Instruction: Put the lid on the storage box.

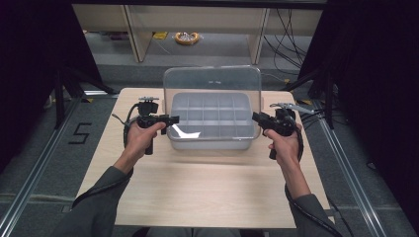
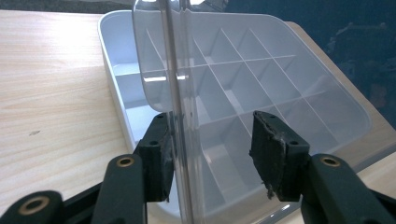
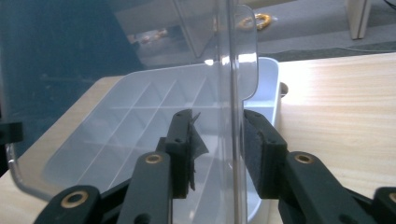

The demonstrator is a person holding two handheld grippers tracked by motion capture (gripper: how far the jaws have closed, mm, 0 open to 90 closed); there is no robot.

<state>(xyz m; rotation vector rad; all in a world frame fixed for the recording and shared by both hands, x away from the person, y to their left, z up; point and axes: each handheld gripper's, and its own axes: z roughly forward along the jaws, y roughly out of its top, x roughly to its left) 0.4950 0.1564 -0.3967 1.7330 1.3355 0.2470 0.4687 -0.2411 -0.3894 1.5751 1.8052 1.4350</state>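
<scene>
High view: one wooden table (image 1: 197, 187), one grey divided box (image 1: 210, 140) at its middle, clear lid (image 1: 212, 81) raised upright.
Left gripper (image 1: 174, 118): jaws apart, straddling lid's left edge.
Right gripper (image 1: 255, 117): jaws apart, straddling lid's right edge.
Hands: two.

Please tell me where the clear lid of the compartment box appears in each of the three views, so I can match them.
High view: the clear lid stands raised behind the box, at centre top of the table.
Left gripper view: its edge runs top to bottom between the jaws, left of centre.
Right gripper view: its edge rises between the jaws, its tab at upper centre.
Shared landmark: the grey divided box.
</scene>
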